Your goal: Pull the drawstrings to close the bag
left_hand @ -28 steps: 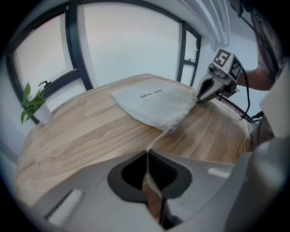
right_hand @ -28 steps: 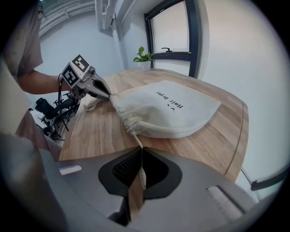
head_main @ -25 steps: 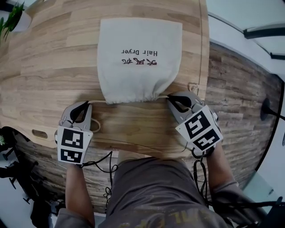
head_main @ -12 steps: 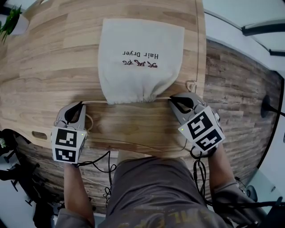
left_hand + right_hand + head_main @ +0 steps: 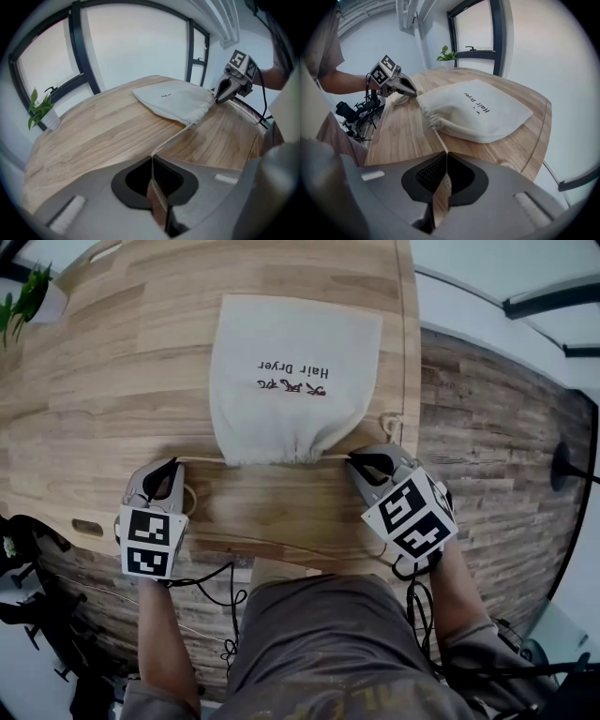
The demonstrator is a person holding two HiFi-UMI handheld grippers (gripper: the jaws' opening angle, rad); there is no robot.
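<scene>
A cream cloth bag (image 5: 295,371) printed "Hair Dryer" lies flat on the wooden table (image 5: 112,381), its gathered mouth (image 5: 298,454) turned towards me. A drawstring leaves each side of the mouth. My left gripper (image 5: 174,465) is shut on the left drawstring (image 5: 202,459), which runs taut from the jaws (image 5: 152,159) to the bag (image 5: 178,101). My right gripper (image 5: 352,462) is shut on the right drawstring (image 5: 334,457), which is stretched from its tips (image 5: 446,154) to the puckered mouth (image 5: 429,117). Each gripper view shows the opposite gripper, the right (image 5: 218,99) and the left (image 5: 415,93), beside the bag.
A potted plant (image 5: 28,296) stands at the table's far left. A slack loop of cord (image 5: 190,498) lies by the left gripper, another (image 5: 389,421) near the table's right edge. The near table edge has a slot (image 5: 86,527). Black cables (image 5: 220,592) hang below.
Both grippers keep their hold on the strings and stay nearly in place. The bag's mouth looks a little more bunched than a second ago.
</scene>
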